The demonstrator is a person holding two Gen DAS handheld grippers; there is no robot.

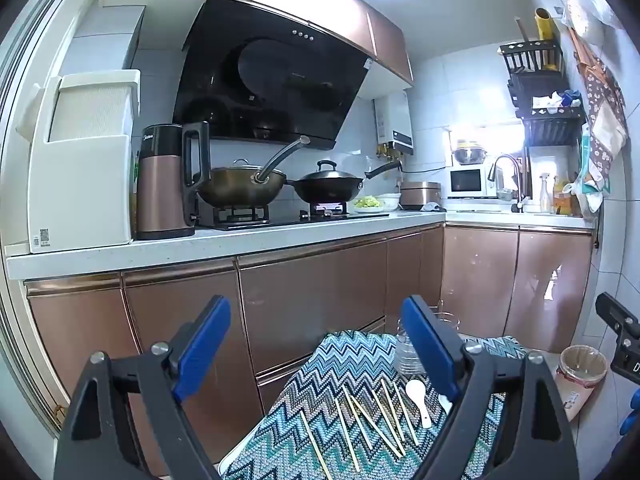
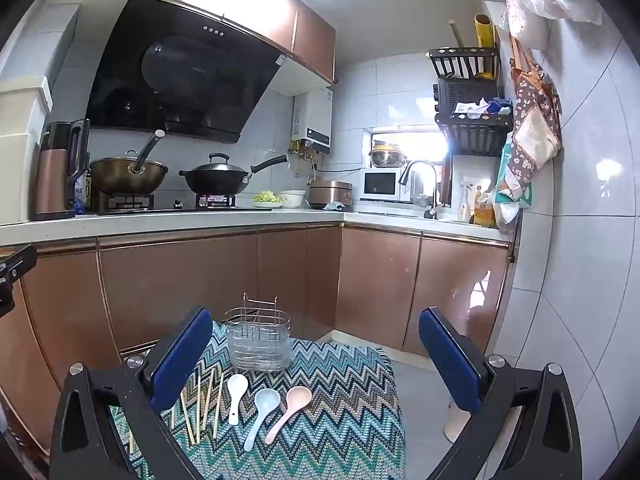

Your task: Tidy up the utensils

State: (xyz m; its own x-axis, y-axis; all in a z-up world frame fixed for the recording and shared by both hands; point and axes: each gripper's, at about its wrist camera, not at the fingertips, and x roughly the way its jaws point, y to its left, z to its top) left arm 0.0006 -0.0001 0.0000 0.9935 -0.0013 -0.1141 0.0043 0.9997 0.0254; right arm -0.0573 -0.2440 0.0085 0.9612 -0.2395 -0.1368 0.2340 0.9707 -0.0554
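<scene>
A small table under a zigzag-patterned cloth (image 2: pixel 340 412) holds several wooden chopsticks (image 2: pixel 198 410), a white spoon (image 2: pixel 236 396), a pale blue spoon (image 2: pixel 260 412) and a pink spoon (image 2: pixel 290 406). A wire utensil holder with a clear liner (image 2: pixel 258 340) stands at the cloth's far edge. My right gripper (image 2: pixel 316 360) is open and empty above the cloth. My left gripper (image 1: pixel 320 344) is open and empty, above the table's left side. The left wrist view shows the chopsticks (image 1: pixel 372 424), the white spoon (image 1: pixel 418 398) and the holder (image 1: pixel 406 350), partly hidden behind the right finger.
Copper-coloured cabinets (image 2: pixel 180 280) run under an L-shaped counter with two woks (image 2: pixel 216 184) on a lit stove, a kettle (image 1: pixel 166 184) and a sink (image 2: pixel 420 196). A bin with a plastic liner (image 1: pixel 580 376) stands on the floor right of the table. A tiled wall (image 2: pixel 580 240) is at right.
</scene>
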